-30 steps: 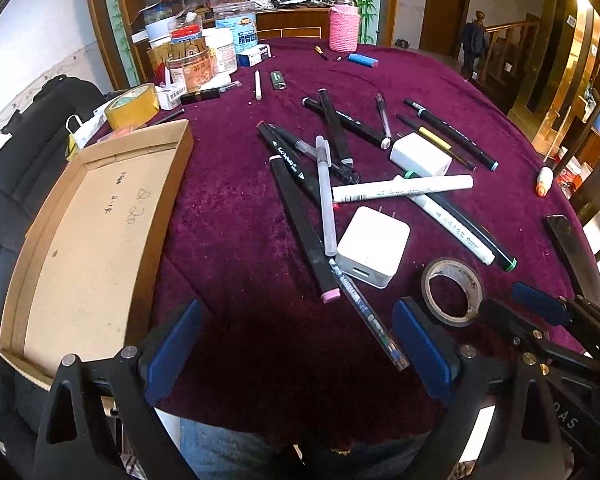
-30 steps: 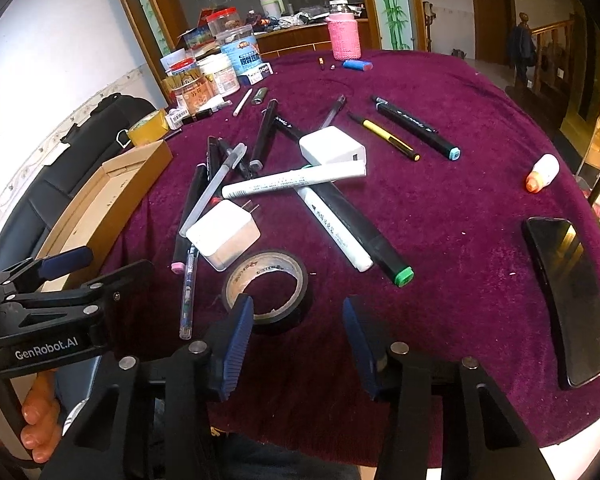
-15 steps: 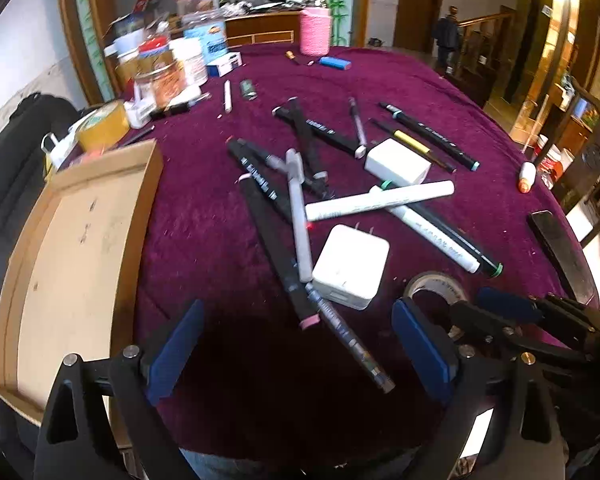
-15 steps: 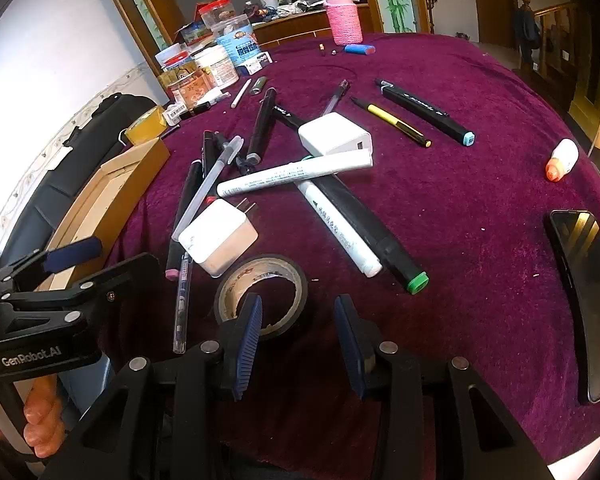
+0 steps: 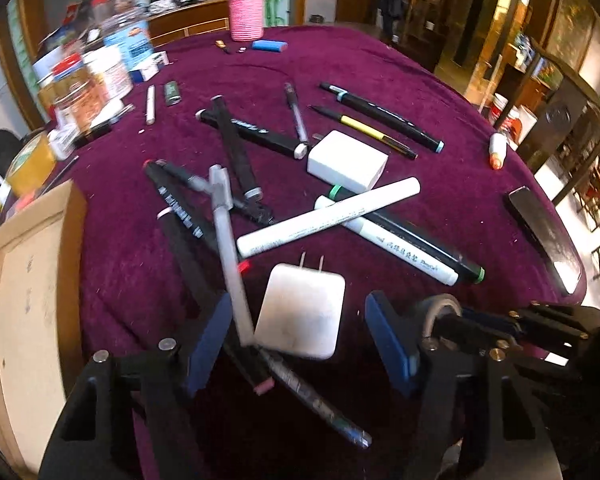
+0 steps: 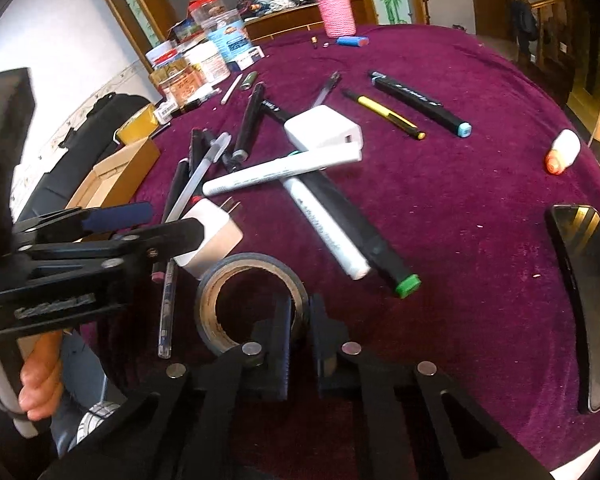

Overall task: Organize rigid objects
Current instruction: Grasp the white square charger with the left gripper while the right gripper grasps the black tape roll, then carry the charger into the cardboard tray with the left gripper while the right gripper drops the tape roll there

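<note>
Tape roll (image 6: 236, 300) pinched at its rim by the right claw (image 6: 302, 332) (left claw (image 5: 300, 344) wide around the white charger (image 5: 300, 316)).

Your right gripper (image 6: 300, 320): formerly spread before the tape roll (image 6: 236, 280), now clamped on its rim. Your left gripper (image 5: 300, 344): narrowed, advanced around the white charger (image 5: 300, 312).

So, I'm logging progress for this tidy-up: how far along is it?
Barely begun. Done: nothing, what shows of the cardboard tray is bare. In hand: the right gripper is shut on the tape roll; the open left gripper straddles the white charger. Left: the pens and markers scattered across the cloth.
</note>
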The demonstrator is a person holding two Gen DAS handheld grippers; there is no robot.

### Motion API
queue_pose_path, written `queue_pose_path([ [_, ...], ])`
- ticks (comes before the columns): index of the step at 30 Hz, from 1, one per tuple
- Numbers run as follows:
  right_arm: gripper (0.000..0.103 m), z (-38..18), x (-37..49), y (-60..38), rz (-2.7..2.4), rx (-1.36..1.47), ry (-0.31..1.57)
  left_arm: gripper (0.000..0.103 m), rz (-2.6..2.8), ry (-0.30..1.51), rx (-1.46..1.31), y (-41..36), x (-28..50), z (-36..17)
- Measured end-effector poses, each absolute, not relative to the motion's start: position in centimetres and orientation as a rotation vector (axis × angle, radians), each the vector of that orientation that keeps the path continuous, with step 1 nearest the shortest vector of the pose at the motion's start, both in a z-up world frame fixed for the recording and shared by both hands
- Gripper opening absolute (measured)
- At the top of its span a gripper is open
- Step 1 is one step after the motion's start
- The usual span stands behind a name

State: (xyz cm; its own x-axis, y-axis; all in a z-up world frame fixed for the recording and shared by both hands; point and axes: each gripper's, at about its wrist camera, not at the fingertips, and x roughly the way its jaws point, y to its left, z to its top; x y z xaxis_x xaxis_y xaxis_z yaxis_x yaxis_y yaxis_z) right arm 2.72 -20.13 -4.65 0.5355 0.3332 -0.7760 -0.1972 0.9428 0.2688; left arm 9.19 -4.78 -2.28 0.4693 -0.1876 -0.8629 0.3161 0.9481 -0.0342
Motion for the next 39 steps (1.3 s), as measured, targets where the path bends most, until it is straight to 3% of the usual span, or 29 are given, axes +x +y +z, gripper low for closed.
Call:
queue_pose_path([
  [5,0.008,-4.4,2.5,-20.4,0.313,0.159,0.934,0.067,-0.343,1.055,0.191,-5.7,10.0,-3.2],
  [7,0.008,-4.3,2.3,-20.3,0.301,0.142,0.92,0.049,-0.362,1.076,0.211,-6.0,10.0,-3.7],
  [9,0.008,-4.2,2.2,-20.5,0.305,0.148,0.918,0.044,-0.358,1.083,0.226,-6.0,9.8,-3.9],
  [19,0.008,-4.6,2.5,-20.9,0.302,0.167,0.928,0.044,-0.352,1.12,0.196,-6.1,10.1,-4.8],
  [27,0.008,-4.1,2.7,-20.9,0.348,0.203,0.91,0.043,-0.287,1.064,0.057,-4.0,7.3,-2.0],
  [39,0.008,-0.5,3.3,-16.1,0.554,0.152,0.886,0.044,-0.012,0.923,-0.26,7.9,2.3,3.8],
])
